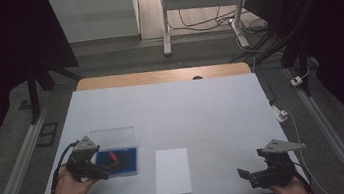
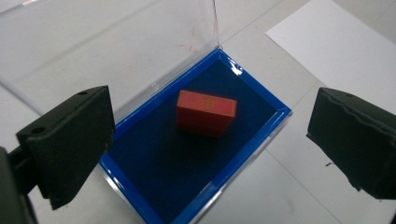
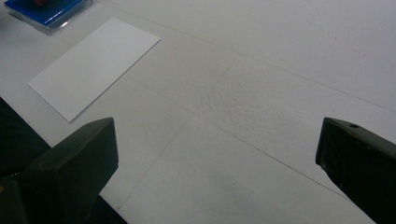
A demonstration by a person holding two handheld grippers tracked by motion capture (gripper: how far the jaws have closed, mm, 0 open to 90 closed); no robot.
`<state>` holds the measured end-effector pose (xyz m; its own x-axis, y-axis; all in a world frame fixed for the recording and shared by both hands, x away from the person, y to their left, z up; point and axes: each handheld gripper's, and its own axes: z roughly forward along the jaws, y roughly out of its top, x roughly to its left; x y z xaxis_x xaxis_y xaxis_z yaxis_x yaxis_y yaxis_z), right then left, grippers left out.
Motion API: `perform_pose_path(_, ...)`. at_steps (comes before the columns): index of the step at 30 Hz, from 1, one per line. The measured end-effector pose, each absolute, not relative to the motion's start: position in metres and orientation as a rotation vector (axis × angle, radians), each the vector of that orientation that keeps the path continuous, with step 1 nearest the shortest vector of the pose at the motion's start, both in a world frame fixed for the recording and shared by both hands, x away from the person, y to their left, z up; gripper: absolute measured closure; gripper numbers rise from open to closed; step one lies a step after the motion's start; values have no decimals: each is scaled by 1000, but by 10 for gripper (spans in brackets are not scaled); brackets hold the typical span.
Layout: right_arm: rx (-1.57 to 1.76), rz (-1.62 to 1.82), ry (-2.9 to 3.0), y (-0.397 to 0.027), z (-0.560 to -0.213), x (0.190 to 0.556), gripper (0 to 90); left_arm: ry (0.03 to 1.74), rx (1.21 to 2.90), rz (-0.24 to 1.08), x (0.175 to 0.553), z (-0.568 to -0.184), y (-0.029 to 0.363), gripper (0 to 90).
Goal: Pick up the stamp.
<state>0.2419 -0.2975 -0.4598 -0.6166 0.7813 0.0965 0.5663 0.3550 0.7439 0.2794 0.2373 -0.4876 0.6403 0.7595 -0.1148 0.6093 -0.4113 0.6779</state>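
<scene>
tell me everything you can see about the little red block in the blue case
The red block is a small, box-shaped piece with sharp edges and a matte orange-red surface. Its top bears a faint gold mark. It lies flat near the middle of the dark blue lining of the open case, apart from the bright blue rim. The case's clear lid is folded back flat. The left gripper hovers over it, jaws wide apart, not touching it.

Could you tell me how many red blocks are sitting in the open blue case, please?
1. A single red block lies near the middle of the blue case, between the left tongs' open jaws, untouched. Nothing else shows on the lining.
</scene>
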Motion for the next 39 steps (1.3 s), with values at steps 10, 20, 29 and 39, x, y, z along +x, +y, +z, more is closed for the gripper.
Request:
perform_pose_path(10,1198,1118,2348,-297,-460,242,0,1020,2248,279,295,-498,227,9)
perform_pose_path(20,1191,1113,2351,-297,-460,241,0,1002,2305,301,297,-501,223,172)
perform_pose_path(29,1187,1110,2351,-297,-460,241,0,967,2322,305,297,-500,226,384)
perform_pose_path(39,1181,1104,2355,-296,-460,241,0,937,2341,293,296,-499,226,569)
